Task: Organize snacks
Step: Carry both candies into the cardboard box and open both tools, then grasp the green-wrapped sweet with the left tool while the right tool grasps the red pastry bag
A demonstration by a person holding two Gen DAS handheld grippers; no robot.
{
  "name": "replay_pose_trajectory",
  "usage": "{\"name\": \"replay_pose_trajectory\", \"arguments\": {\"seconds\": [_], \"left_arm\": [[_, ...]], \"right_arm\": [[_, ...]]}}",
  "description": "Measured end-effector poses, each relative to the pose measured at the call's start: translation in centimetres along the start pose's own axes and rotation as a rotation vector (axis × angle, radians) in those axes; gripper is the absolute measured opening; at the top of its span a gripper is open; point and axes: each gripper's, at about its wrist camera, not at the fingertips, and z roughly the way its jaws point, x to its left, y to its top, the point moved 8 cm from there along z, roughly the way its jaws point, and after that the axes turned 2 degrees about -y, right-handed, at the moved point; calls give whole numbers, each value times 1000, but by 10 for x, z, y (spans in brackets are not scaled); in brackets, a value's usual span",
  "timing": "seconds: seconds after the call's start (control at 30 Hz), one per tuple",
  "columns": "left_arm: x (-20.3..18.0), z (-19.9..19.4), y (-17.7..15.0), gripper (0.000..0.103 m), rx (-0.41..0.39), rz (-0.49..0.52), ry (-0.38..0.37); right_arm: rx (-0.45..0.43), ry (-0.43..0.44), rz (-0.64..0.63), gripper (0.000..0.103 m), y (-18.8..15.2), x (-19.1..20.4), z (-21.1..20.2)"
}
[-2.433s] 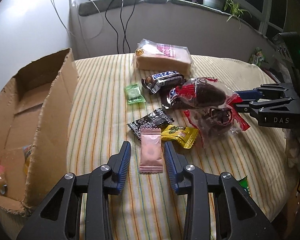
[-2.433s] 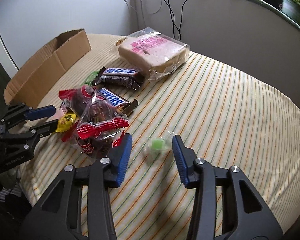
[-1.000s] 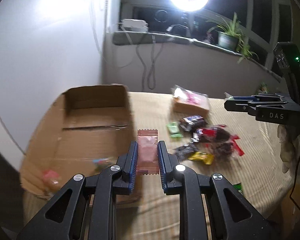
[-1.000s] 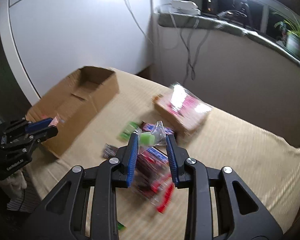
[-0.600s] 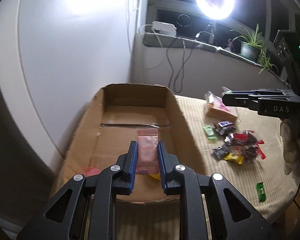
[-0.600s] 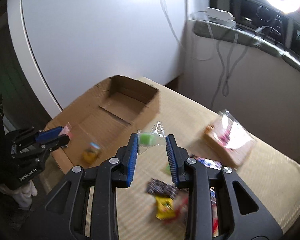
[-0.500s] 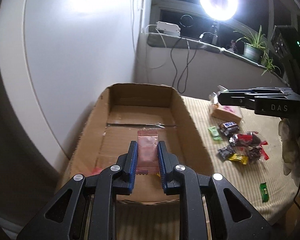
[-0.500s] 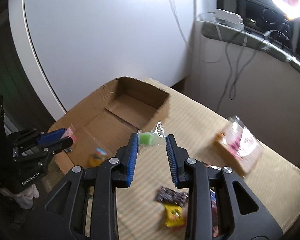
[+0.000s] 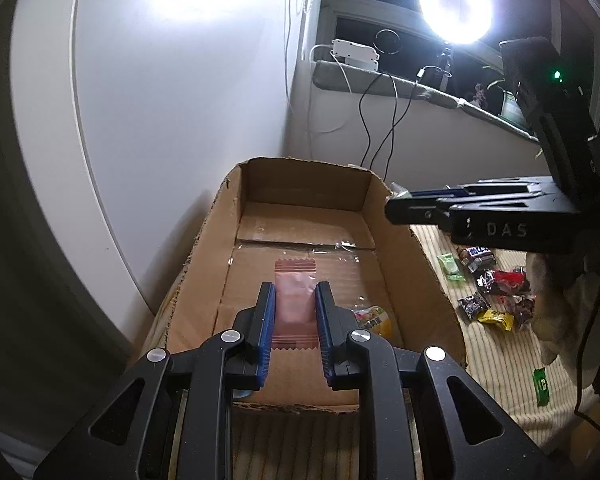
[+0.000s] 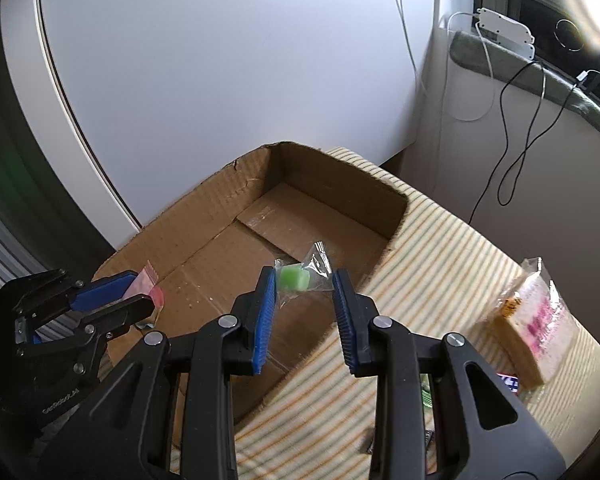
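My left gripper is shut on a pink snack packet and hangs over the near end of an open cardboard box. A small yellow-wrapped snack lies on the box floor. My right gripper is shut on a clear wrapper with a green candy and hovers above the box, near its right wall. In the left wrist view the right gripper shows side-on over the box's right wall. The left gripper with its pink packet appears at the box's near corner.
A pile of wrapped snacks and a green packet lie on the striped tablecloth right of the box. A bagged bread slice lies at the right. A white wall stands close behind the box, and cables hang from a sill.
Both grippers have carried their snacks leftward from the snack pile to above the box. The right gripper has come closer to the box over the last half second; the left has held nearly still.
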Motion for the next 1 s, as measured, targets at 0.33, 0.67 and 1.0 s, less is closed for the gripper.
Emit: {"name": "replay_pose_trajectory", "arguments": {"seconds": [0.33, 0.67, 1.0], "left_arm": [[-1, -1, 2, 41, -6, -3, 12], [-8, -13, 6, 53, -31, 5, 17], [-28, -28, 6, 53, -53, 26, -12]], "right_arm": [[-18, -5, -13, 59, 4, 7, 1], [-43, -42, 11, 84, 2, -6, -21], [-55, -86, 37, 84, -20, -36, -61]]}}
